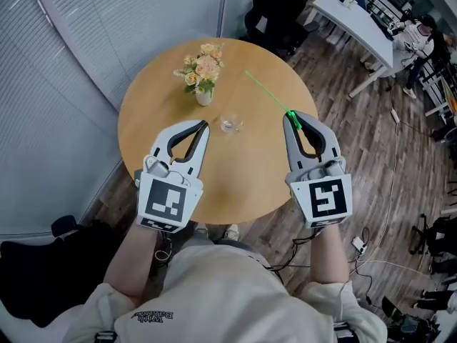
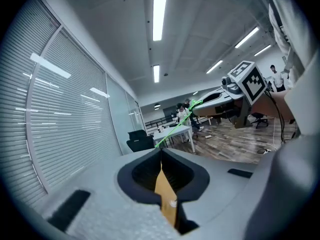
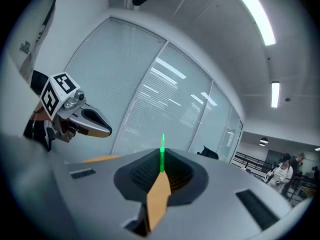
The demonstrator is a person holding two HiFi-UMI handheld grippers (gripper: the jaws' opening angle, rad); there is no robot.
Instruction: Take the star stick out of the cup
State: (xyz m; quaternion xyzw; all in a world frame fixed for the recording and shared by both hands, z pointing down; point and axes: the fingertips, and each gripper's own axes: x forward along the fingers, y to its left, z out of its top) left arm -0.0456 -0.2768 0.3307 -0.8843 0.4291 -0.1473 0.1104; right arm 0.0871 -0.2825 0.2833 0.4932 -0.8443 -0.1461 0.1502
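Green plastic, the star stick (image 1: 267,92) is pinched at its near end by the right gripper (image 1: 292,116), so it slants clear of the cup (image 1: 230,124) (already out). The left gripper (image 1: 205,125), closed on nothing, idles near the cup, with flowers (image 1: 202,68) beyond.

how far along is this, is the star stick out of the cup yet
Done: the green stick is clear of the glass cup on the round table. In hand: the right gripper is shut on one end; the left gripper is shut, empty. Left: probably just setting the stick down.

1 stick (image 1: 268,93), 1 cup (image 1: 230,125), 1 vase (image 1: 203,98)
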